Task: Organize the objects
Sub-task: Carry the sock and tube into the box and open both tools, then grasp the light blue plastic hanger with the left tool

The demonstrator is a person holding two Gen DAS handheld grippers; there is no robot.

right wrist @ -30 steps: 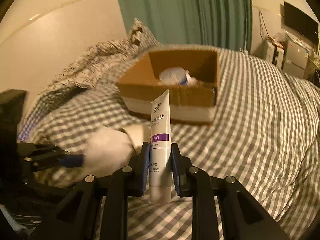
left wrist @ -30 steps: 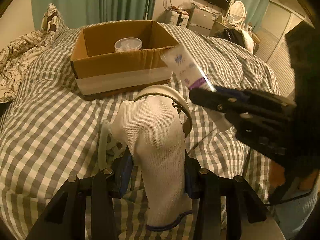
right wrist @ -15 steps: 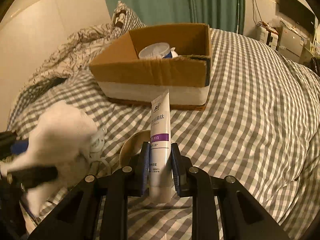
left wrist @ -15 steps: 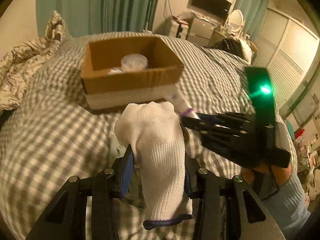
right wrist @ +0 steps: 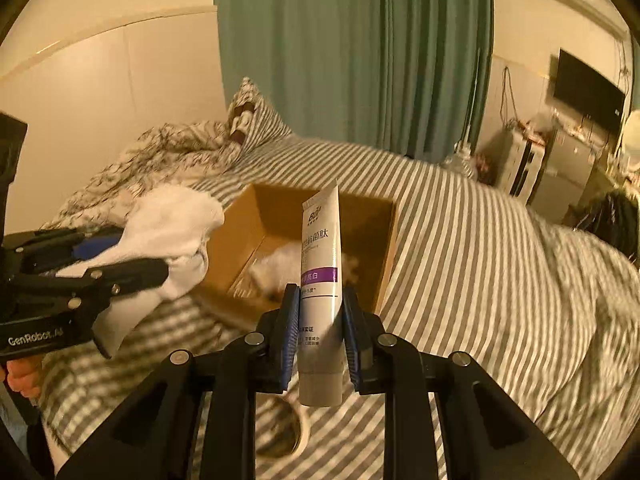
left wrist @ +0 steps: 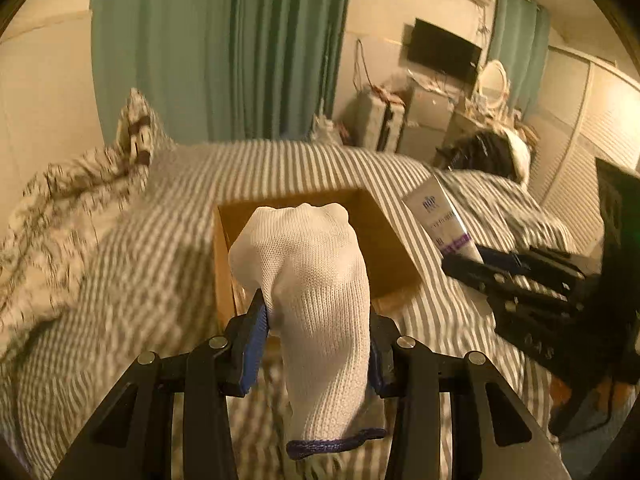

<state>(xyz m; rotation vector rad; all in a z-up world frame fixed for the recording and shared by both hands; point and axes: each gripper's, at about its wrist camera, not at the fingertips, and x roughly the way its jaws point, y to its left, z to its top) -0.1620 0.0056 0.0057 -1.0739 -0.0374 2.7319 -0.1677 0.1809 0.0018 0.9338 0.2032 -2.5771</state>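
Two items in carriage, one per gripper, both short of the cardboard box (right wrist: pixel 304 248) at frame centre.

Item 1, left of the right-wrist view: white knit glove (right wrist: pixel 168 240), clamped across its middle by the left gripper (right wrist: pixel 132 264); pads pressed into the fabric, fingers of the glove bunched forward, blue-trimmed cuff hanging at the lower centre of the left-wrist view. It is held in the air just beside the box's left wall.

Item 2, centre of the right-wrist view: white tube (right wrist: pixel 320 280) with a purple band, standing upright, cap down, pinched between the blue pads of the right gripper (right wrist: pixel 320 332). It sits in front of the box's near wall.

Destination: box open-topped on the striped bedcover (right wrist: pixel 460 248), something pale and blurred already inside.

Lower centre: a round pale rim (right wrist: pixel 298 432) on the cover beneath the tube, not identifiable.

Step in hand, as judged: transport of both items toward the box.

Next move calls for: each gripper brought over the opening, clear of the walls and of each other, then the jaws parted.
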